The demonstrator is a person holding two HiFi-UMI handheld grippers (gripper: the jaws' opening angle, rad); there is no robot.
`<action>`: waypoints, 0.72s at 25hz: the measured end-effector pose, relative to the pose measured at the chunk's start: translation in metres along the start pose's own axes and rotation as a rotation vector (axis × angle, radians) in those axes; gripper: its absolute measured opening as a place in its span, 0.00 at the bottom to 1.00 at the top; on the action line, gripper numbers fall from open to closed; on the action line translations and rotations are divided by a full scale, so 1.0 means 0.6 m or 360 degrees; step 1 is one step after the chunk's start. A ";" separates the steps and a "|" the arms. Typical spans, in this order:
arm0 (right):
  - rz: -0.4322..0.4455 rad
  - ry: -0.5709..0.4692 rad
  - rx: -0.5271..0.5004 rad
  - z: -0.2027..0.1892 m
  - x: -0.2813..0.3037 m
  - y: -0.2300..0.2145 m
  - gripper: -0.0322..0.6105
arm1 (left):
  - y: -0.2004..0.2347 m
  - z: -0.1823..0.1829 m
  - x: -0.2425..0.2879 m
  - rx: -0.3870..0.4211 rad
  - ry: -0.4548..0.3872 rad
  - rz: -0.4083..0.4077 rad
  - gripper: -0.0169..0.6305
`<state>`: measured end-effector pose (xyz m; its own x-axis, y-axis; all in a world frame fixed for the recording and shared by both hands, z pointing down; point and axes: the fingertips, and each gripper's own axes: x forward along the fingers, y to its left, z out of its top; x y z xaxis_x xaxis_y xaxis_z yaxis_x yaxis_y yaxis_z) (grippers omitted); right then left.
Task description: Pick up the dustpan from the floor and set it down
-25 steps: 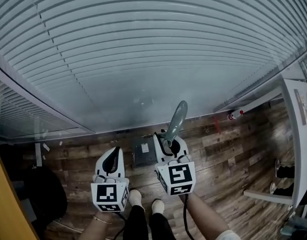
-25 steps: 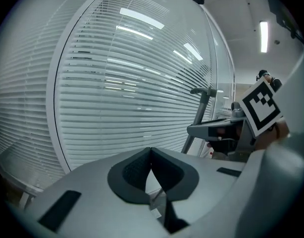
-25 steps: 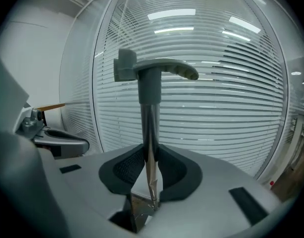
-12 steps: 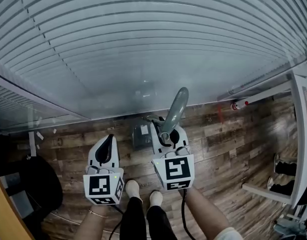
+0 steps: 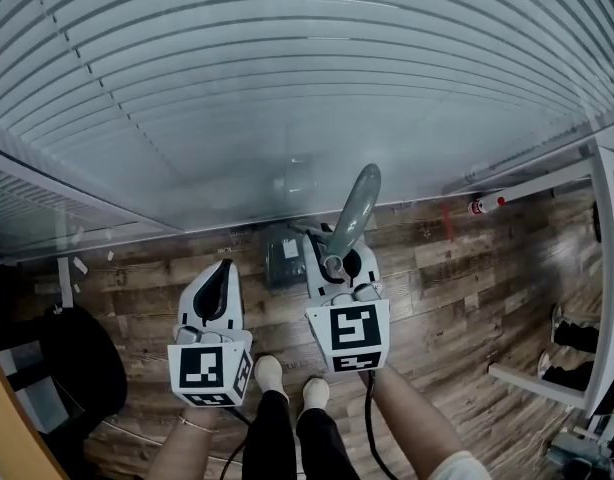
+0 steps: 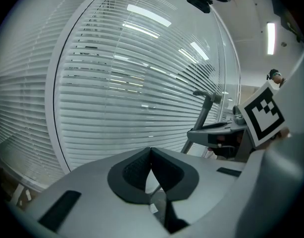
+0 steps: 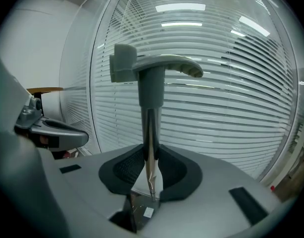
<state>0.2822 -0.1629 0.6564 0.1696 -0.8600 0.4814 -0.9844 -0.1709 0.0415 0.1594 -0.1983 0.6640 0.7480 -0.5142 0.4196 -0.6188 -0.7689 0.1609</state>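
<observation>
Lowered slightly, our right gripper [image 7: 151, 170] clamps the dustpan [image 7: 152, 90]; our left gripper [image 6: 151, 158], beside it, is pinched together, empty. We judge we're setting down: ease lower, then release.

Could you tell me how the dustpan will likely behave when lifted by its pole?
The straight pole looks stiff. With the dustpan well below the right gripper, it may swing. The shiny metal could slip.
</observation>
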 end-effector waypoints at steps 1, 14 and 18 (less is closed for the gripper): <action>0.0000 0.0007 0.0003 -0.002 0.003 0.001 0.21 | 0.002 -0.001 0.000 0.0000 0.0004 -0.0002 0.05; -0.0018 0.0039 0.0011 -0.033 0.035 0.009 0.21 | 0.031 -0.023 0.012 -0.0017 0.0003 0.0000 0.05; -0.0023 0.0038 0.0020 -0.030 0.041 0.004 0.21 | 0.034 -0.019 0.014 -0.0020 0.0001 0.0002 0.05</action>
<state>0.2829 -0.1758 0.6840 0.1824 -0.8456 0.5017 -0.9812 -0.1895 0.0374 0.1503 -0.2142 0.6808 0.7470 -0.5150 0.4204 -0.6228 -0.7633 0.1716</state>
